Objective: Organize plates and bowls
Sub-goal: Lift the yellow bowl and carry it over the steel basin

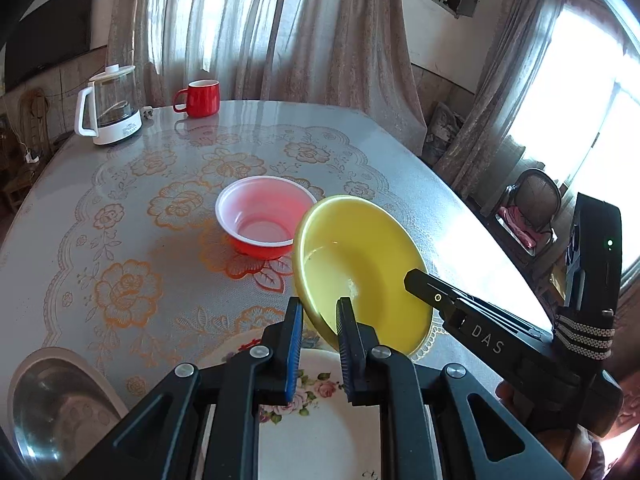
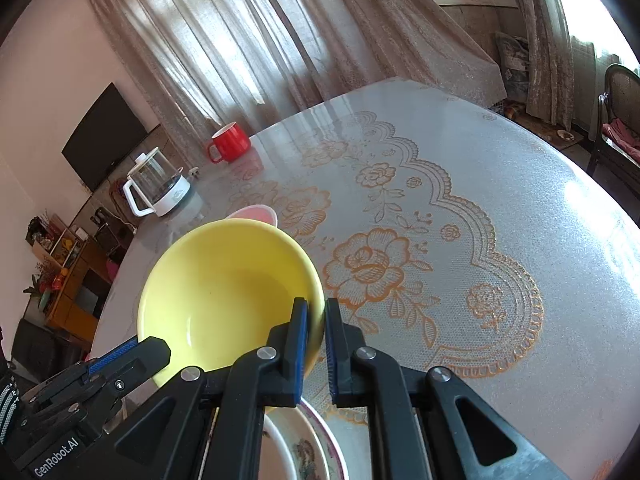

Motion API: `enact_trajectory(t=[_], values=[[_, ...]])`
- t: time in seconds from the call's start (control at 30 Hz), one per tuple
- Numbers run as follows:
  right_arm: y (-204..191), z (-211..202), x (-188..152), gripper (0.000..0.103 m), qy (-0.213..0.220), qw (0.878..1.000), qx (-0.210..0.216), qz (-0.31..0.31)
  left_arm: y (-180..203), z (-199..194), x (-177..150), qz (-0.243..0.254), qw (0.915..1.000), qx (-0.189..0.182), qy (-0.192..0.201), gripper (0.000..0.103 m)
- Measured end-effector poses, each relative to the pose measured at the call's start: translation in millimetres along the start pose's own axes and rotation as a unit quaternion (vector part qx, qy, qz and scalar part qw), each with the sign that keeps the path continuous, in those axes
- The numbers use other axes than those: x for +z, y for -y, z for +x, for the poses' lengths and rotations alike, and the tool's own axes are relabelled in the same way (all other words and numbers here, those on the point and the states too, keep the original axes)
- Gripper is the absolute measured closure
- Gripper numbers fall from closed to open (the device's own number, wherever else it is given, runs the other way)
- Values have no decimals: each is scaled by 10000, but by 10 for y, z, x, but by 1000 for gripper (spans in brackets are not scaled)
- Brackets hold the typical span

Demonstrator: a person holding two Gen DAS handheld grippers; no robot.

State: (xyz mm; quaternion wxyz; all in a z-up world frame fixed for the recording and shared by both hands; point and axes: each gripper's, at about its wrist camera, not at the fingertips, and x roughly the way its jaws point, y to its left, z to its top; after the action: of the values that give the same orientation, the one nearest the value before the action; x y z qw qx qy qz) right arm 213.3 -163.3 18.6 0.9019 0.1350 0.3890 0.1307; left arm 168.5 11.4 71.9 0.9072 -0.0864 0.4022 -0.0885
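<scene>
Left wrist view: the left tool (image 1: 319, 312) is clamped on the near rim of the shallow round yellow plastic bowl (image 1: 360, 256), and the right tool (image 1: 412, 276) pinches the same bowl's rim from the other side, so it hangs tilted above the desk (image 1: 120, 208). Just behind the yellow bowl sits the round red plastic bowl with a white inside (image 1: 264, 216); below it lies the white floral china plate (image 1: 320, 416). The step in hand looks like carrying the bowl for stacking. Next it wants levelling and lowering into the red one. Both tools slant downward.
</scene>
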Motion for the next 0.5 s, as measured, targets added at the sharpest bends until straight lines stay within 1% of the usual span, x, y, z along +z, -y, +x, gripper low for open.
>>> enact_trajectory(t=[0.1, 0.3, 0.5], values=[[-132, -10, -68, 96, -34, 9999, 82, -136, -141, -104, -91, -130, 9999, 39, 30, 86], [-440, -33, -216, 96, -133, 9985, 322, -429, -431, -389, -262, -474, 9986, 90, 210, 86], [-826, 15, -366, 95, -307, 9949, 602, -748, -750, -689, -464, -574, 9970, 306, 407, 86]])
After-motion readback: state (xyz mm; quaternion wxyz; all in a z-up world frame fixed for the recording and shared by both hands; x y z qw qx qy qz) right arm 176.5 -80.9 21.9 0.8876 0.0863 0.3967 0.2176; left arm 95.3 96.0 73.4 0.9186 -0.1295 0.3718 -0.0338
